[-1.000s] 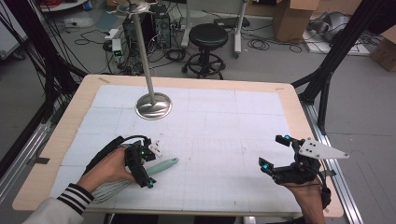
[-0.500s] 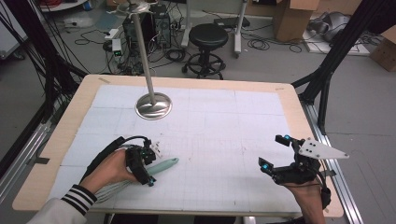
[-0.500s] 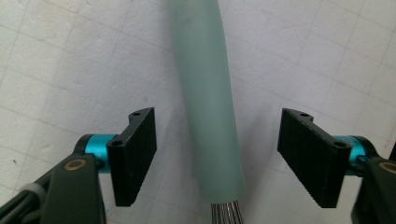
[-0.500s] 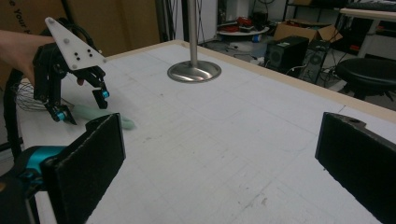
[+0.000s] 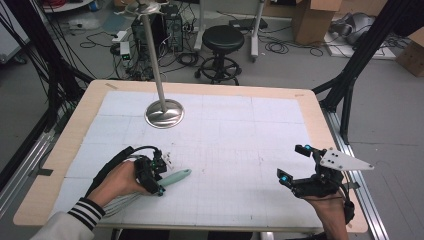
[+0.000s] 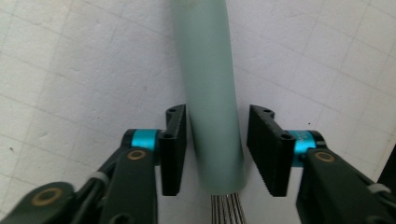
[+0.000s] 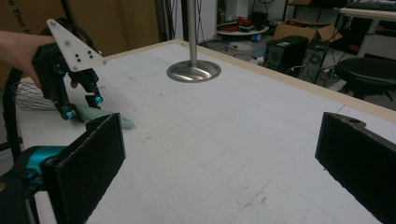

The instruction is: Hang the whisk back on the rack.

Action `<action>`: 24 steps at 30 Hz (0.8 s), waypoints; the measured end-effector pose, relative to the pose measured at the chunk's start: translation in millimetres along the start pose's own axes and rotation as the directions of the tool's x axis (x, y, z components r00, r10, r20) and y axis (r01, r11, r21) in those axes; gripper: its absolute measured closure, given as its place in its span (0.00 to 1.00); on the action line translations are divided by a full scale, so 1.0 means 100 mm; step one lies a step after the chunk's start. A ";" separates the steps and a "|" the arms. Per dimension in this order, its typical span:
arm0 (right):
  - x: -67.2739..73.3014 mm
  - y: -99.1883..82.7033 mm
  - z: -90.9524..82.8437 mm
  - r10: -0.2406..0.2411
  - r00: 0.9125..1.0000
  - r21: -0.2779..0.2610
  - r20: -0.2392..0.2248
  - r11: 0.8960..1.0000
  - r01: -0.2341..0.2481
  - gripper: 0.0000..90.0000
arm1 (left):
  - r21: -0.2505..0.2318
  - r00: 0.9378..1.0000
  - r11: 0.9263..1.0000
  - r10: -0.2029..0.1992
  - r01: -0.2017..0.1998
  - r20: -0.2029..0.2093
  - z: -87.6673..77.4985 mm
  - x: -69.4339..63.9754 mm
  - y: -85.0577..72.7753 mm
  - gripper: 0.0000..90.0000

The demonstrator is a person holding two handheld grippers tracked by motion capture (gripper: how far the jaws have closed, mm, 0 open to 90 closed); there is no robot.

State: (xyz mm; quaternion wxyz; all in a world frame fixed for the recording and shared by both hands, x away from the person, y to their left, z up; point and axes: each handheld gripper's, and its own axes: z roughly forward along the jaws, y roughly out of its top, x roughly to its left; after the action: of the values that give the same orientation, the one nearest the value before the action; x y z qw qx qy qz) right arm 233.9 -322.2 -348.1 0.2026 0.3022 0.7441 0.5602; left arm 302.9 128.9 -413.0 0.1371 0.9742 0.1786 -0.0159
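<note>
Your left tool [image 5: 159,176] sits low at the bench's [image 5: 240,125] near left, its jaws just closing around the whisk's [image 5: 175,178] pale green handle, one pad touching, the other a sliver off; the steel stand [image 5: 164,113] rises behind; your right tool [image 5: 292,167] rests near right, jaws spread wide, holding nothing.

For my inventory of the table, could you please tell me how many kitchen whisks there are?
1. A pale green-handled wire whisk lies near the front left of the white gridded table, its handle between the jaws of the left gripper. None seems hidden.
</note>
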 end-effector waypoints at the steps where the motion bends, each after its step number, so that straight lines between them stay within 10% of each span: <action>1: 0.00 0.00 0.00 0.002 1.000 0.000 0.001 1.000 -0.002 0.00 | 0.002 1.000 1.000 -0.003 0.003 0.000 0.00 0.00 0.00 0.72; 14: 0.00 0.00 0.01 -0.002 1.000 -0.003 -0.001 1.000 0.002 0.00 | 0.005 0.999 1.000 0.027 -0.027 -0.047 -0.02 -0.04 0.02 0.77; 24: 0.00 0.00 0.00 0.002 1.000 -0.003 0.001 1.000 -0.002 0.00 | -0.082 0.995 0.995 0.050 -0.057 -0.085 -0.16 -0.05 -0.01 0.77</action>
State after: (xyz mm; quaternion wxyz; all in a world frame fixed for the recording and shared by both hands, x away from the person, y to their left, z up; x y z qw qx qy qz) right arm 234.4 -322.4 -348.3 0.2029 0.3032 0.7428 0.5613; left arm 297.5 131.9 -397.8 0.1710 0.9718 0.1583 0.0358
